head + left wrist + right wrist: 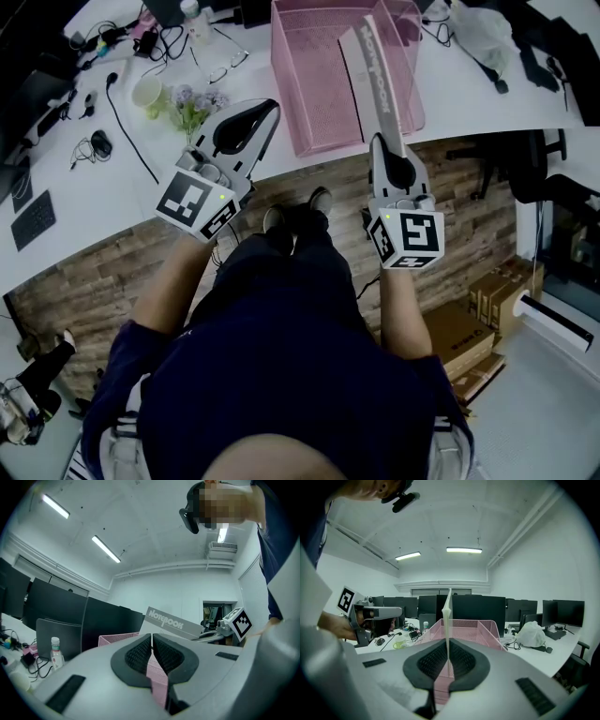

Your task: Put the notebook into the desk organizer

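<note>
My right gripper [383, 142] is shut on the near edge of a grey notebook [373, 70]. The notebook stands on edge and reaches out over the pink mesh desk organizer [309, 103] on the white desk. In the right gripper view the notebook [447, 616] shows edge-on between the pads of the right gripper [448, 660], with the organizer [480, 630] just beyond. My left gripper [247, 125] hovers at the desk's front edge, left of the organizer, shut with nothing in it. From the left gripper [151, 654] view the notebook [171, 623] tilts above the organizer [112, 639].
A cup [147, 91], a small bunch of flowers [192, 105], glasses [228, 67], a bottle [194, 21] and cables lie left of the organizer. A keyboard [36, 217] sits far left, a white bag [478, 28] at the right. Cardboard boxes [469, 328] stand on the floor.
</note>
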Motion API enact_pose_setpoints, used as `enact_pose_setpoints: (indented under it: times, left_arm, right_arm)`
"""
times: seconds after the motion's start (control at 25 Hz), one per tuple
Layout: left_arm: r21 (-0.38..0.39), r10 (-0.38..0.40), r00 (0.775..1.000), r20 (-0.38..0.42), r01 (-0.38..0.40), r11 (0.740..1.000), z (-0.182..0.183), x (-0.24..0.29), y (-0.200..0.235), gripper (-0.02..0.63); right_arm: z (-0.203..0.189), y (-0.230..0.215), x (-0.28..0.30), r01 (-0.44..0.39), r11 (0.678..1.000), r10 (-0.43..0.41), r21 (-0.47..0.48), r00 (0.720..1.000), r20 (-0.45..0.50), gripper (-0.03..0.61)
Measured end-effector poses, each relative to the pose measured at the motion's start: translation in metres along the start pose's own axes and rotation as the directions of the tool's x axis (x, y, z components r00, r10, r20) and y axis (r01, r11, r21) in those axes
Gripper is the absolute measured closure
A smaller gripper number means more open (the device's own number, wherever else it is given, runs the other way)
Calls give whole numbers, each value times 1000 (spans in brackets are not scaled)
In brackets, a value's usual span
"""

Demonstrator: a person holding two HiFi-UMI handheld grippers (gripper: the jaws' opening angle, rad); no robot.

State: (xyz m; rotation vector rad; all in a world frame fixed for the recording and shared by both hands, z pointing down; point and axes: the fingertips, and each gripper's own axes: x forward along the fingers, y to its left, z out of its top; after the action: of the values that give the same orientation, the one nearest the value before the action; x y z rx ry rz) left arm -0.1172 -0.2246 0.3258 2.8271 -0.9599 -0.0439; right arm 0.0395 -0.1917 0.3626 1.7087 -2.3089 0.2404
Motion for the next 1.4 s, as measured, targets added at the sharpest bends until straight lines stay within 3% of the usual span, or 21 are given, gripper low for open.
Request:
enact_pose_setpoints:
  times: [0.88, 1.4]
  left_arm:
    - [24, 46, 999, -7, -45, 999, 6, 61, -8, 575]
    - [46, 56, 998, -28, -55, 997, 7, 87, -20, 575]
  right_arm:
    - [-9, -55, 24, -84, 995, 85, 54, 996, -25, 569]
    - [-15, -75, 28, -163, 966, 175, 199, 983, -44, 558]
